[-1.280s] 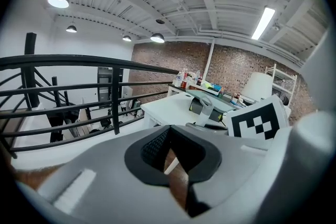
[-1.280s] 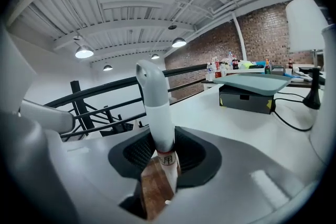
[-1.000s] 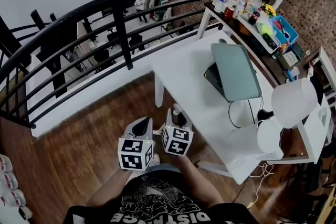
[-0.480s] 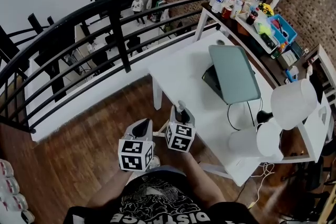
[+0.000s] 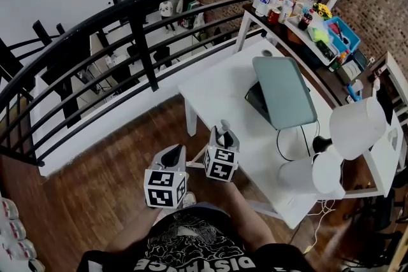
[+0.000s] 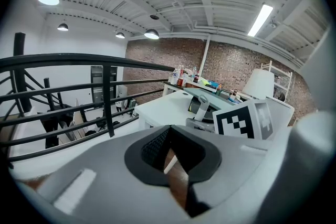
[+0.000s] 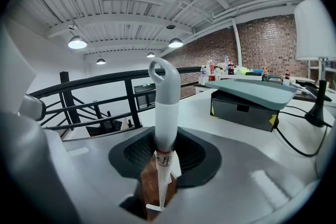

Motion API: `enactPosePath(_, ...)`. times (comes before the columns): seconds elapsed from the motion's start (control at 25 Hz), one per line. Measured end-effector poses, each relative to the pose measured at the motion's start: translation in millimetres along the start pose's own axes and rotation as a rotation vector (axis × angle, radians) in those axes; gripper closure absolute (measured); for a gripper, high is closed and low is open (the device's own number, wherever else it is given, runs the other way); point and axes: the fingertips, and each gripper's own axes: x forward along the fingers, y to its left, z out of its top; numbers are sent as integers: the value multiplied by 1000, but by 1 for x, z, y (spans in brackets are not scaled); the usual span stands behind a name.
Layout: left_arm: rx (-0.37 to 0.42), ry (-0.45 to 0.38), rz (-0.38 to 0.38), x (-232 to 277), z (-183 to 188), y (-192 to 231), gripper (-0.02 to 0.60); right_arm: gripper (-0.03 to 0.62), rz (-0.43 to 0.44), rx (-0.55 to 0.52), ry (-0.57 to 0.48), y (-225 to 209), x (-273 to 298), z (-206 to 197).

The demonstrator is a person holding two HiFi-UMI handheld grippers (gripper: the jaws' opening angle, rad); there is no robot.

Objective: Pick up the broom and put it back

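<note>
Clamping my right claw (image 7: 161,168) on the broom (image 7: 166,113), I hold its handle upright through the jaws, loop end toward the frame's top, the brush end hidden below. My left claw (image 6: 170,157), slightly apart and empty, hangs just beside; a white table (image 7: 197,107) lies beyond.

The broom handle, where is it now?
The broom handle stands upright between the jaws of the right gripper in the right gripper view, beside the white table.
</note>
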Motion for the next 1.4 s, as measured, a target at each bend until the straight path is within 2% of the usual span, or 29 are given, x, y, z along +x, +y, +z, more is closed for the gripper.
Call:
enactPosePath(0.48, -5, 2, 12, 7, 5, 9, 577, 496, 2, -17, 9, -4, 13, 1)
enactPosePath(0.84, -4, 2, 12, 6, 5, 9, 577, 447, 25, -15, 20, 0, 13, -4)
enactPosePath(1.04, -13, 0, 15, 4, 2, 9, 577, 445, 23, -13, 17, -2, 6, -4)
enactPosePath(1.4, -21, -78, 27, -24, 6, 3, 577, 445, 18, -37, -61, 3, -40, 8)
